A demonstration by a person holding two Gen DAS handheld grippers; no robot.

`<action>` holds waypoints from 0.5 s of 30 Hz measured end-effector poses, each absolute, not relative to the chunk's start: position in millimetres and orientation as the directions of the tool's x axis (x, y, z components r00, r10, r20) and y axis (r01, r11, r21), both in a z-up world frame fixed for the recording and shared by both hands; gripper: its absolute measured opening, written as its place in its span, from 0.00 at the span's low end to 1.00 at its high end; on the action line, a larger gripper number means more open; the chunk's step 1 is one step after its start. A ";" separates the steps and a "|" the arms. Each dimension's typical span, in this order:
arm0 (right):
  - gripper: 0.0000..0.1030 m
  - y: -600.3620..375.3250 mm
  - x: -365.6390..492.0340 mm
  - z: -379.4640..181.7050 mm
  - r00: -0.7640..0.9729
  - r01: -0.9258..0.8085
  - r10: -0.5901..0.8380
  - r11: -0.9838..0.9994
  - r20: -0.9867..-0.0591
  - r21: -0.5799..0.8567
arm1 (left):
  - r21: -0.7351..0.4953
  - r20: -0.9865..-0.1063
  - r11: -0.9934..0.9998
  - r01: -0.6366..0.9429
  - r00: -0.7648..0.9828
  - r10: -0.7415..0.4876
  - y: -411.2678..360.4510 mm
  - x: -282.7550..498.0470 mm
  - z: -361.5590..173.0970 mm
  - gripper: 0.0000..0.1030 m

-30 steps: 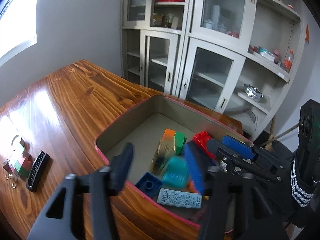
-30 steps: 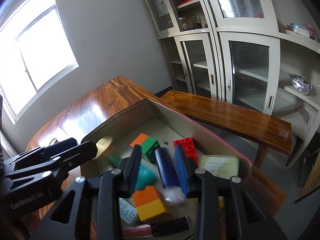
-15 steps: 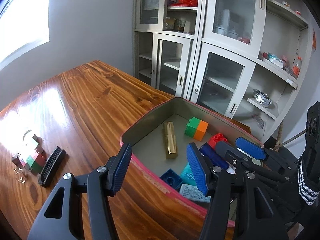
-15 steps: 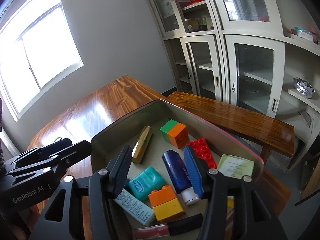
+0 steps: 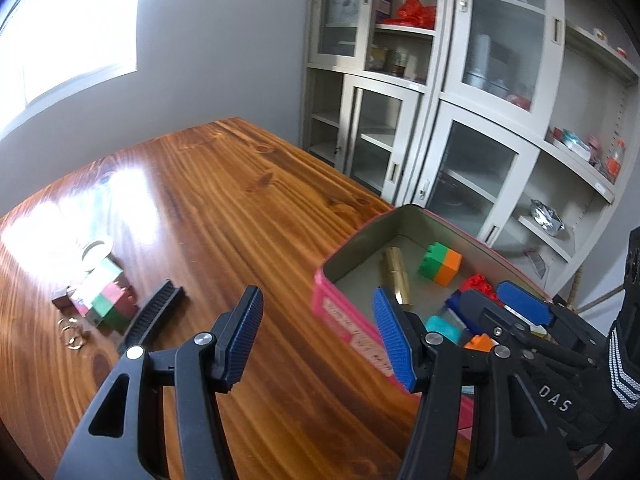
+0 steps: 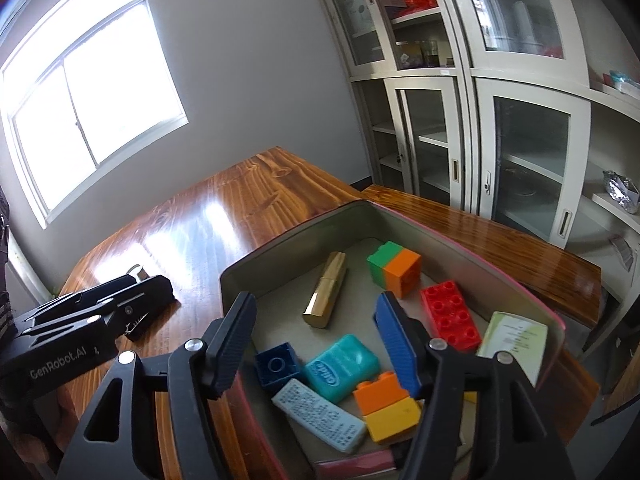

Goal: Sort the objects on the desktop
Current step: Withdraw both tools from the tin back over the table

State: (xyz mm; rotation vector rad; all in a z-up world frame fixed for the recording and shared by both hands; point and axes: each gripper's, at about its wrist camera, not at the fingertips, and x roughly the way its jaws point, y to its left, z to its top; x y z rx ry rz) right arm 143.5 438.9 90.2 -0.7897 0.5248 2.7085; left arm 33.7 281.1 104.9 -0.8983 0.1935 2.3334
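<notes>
**Right gripper** [image 6: 316,344]: jaws apart and empty, having just been opening; nothing lies between the pads. It hangs over the near wall of the tin [image 6: 304,232], above the sorted contents.

**Left gripper** [image 5: 320,340]: jaws standing wide, nothing held. It points down across the bare table [image 5: 240,200], its right finger overlapping the tin's pink outer wall in view.

**Tin, contents**: gold tube [image 6: 326,294] lying flat near the middle; green-and-orange block [image 6: 394,266] toward the far wall; red brick [image 6: 450,316]; dark blue brick [image 6: 278,368]; teal case [image 6: 344,362]; pale blue packet [image 6: 320,414]; orange-and-yellow block [image 6: 386,406]; a paper leaflet [image 6: 514,342] leaning at the right wall. A dark blue tube shows only partly in the left view, behind the right gripper.

**Items not yet sorted**: on the table's left side, well apart from the tin — black comb [image 5: 154,316], a stack of red, green and pale blocks [image 5: 106,300] just beside it, small metal rings [image 5: 72,334], a roll of tape [image 5: 96,248] in glare.

**Handling note (judgement)**: the step in hand appears to be the left gripper's reach toward that cluster. The comb is nearest and lies clear; close across its narrow width, near its middle, so it lifts level. The rings are thin and flat and likely to slip; leave them until the blocks beside them are cleared.
</notes>
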 end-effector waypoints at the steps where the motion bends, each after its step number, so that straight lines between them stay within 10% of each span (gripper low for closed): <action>1: 0.65 435.5 141.8 90.6 -0.816 -0.345 0.149 -0.901 -0.559 0.263 | -0.084 -0.648 -0.800 -0.594 -0.577 0.497 277.8 31.9 104.9 0.59; 15: 0.71 391.7 113.9 98.2 -0.833 -0.243 0.076 -0.940 -0.548 0.239 | -0.099 -0.653 -0.874 -0.476 -0.632 0.418 212.2 4.4 99.2 0.59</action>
